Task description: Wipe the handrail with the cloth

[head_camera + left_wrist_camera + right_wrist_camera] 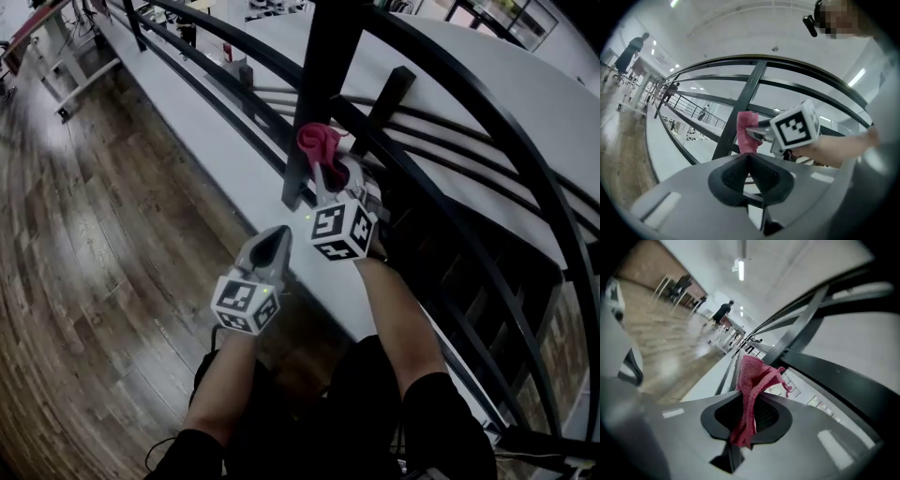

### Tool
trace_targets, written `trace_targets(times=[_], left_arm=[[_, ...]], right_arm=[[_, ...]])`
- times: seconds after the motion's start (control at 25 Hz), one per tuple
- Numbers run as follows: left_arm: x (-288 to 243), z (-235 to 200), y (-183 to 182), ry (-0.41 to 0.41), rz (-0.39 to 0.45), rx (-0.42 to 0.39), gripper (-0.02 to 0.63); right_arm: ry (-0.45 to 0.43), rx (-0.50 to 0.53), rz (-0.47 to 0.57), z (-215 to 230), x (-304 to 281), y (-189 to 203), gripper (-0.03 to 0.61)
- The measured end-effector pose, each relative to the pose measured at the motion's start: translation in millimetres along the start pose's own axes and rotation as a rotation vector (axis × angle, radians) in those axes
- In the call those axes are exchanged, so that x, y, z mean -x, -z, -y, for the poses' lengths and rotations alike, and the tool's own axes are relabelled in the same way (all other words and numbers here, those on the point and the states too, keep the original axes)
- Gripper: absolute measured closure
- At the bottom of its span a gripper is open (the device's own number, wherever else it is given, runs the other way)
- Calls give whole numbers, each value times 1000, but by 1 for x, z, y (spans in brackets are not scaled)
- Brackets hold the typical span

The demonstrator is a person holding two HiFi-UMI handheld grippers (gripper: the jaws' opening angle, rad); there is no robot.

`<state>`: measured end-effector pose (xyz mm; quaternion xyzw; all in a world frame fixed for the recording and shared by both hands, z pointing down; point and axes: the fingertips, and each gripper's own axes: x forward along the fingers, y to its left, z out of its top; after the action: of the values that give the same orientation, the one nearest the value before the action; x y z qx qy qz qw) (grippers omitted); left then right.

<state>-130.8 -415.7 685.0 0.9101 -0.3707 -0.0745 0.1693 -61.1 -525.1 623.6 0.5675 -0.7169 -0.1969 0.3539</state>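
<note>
A black metal railing with a curved handrail [514, 141] and a thick upright post [319, 84] runs across the head view. My right gripper [323, 169] is shut on a pink cloth [317, 141] and holds it against the post, low down near the lower rails. The cloth [752, 380] hangs bunched between the shut jaws of the right gripper [750, 413]. My left gripper [277, 242] hovers just left of and below it, shut with nothing held. From the left gripper [750, 159], the cloth [746, 131] shows beside the post [740, 108].
A white ledge [216, 150] carries the railing; wooden floor [84, 234] lies to its left. Further rails and bars cross right of the post. One distant person [630, 51] stands on the floor, and another person [723, 312] shows far off.
</note>
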Motion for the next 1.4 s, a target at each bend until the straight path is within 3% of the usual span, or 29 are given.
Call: trace_targets(times=[0.08, 0.16, 0.32, 0.52, 0.84, 1.12, 1.4], left_arm=[[2, 2, 1, 2, -3, 5, 614], [0, 4, 3, 6, -22, -6, 614], [-3, 4, 11, -7, -61, -45, 614], [-9, 6, 14, 1, -69, -39, 614], [-12, 24, 19, 62, -78, -110, 614], [-19, 45, 23, 168, -68, -131, 614], [-29, 50, 17, 190, -90, -116, 614]], right_arm=[[39, 153, -31, -2, -15, 12, 532], [30, 198, -61, -3, -28, 21, 534], [-42, 127, -131, -5, -41, 31, 534], [-98, 156, -199, -13, -41, 38, 534], [-65, 90, -229, -7, -12, 45, 534], [-50, 44, -258, -3, 24, 64, 534], [-34, -3, -300, 0, 62, 85, 534]])
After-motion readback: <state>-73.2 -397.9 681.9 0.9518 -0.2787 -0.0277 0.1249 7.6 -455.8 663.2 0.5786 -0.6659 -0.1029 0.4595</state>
